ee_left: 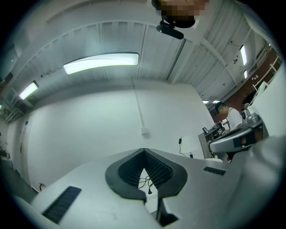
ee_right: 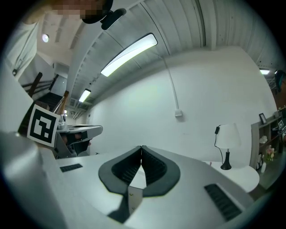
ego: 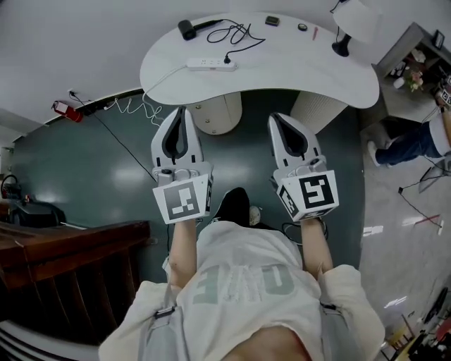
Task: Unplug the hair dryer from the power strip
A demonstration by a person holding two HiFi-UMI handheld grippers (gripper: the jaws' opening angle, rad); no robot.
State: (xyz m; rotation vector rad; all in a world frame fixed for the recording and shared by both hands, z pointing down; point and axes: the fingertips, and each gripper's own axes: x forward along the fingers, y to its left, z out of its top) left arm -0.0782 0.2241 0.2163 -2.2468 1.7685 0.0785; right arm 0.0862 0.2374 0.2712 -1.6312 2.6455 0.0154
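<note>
Tongs first: my left tongs (ego: pixel 182 111) and my right tongs (ego: pixel 276 117) are both clenched tip to tip with nothing gripped. Their ribbed black pads meet inside smooth grey shells. Each carries one marker cube (ego: pixel 184 199) faced with a black-and-white square pattern. The pale letters on my shirt (ego: pixel 246 282) are too warped to read.

At 12 o'clock stands one white, kidney-shaped table (ego: pixel 296 77). On it lies one white, bar-shaped power strip (ego: pixel 210 63), with one black plug (ego: pixel 227 60) standing in its 3 o'clock end. One thin black cord (ego: pixel 236 33) loops from there toward 11 o'clock, where the one black hair dryer (ego: pixel 192 28) lies flat. At 2 o'clock stands one lamp (ego: pixel 354 21), white shade on a black foot. Both tongs hang well apart from the strip.
</note>
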